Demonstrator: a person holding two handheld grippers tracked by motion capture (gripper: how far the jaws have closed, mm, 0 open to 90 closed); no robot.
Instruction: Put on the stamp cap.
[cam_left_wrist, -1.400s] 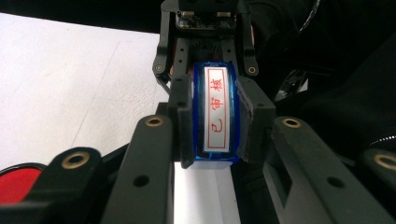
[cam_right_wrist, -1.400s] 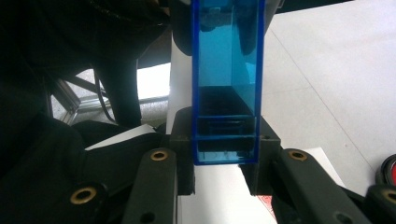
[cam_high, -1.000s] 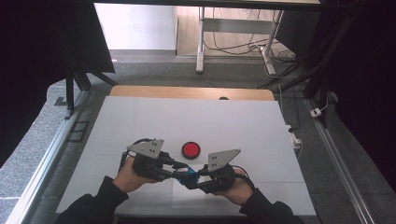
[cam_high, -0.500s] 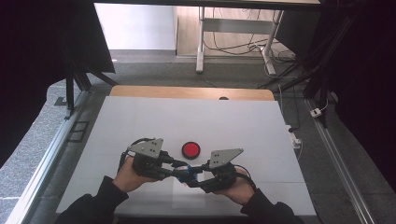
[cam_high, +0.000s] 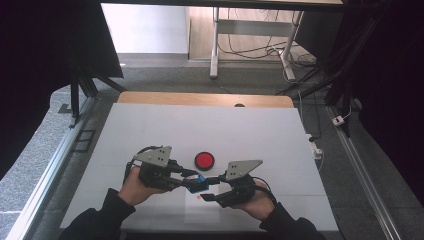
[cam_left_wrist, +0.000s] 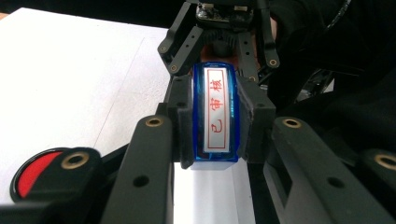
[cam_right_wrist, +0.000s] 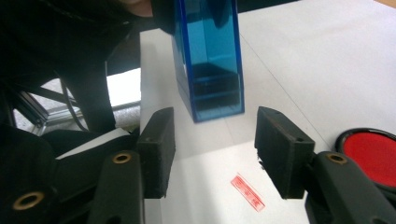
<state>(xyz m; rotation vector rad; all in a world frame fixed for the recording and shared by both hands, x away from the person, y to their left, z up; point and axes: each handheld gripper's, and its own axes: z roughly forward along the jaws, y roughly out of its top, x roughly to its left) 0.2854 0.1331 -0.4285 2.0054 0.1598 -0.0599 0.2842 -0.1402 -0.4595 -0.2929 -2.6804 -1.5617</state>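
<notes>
At lower centre of the high view, the left gripper (cam_high: 186, 180) clamps the blue stamp (cam_left_wrist: 216, 114). The right gripper (cam_right_wrist: 215, 149), whose jaws have just been opening, stands off it, empty. Handover appears complete. Next: carry the stamp towards the red ink pad (cam_high: 204, 160).

Red ink pad (cam_high: 204, 160) just beyond hand-held grippers; white table (cam_high: 260, 135) behind it open.

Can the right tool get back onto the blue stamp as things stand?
Probably yes. The right tool is open, its jaws having just been opening, and the blue stamp sits just ahead of the gap, held by the left tool. Nothing lies between them.
</notes>
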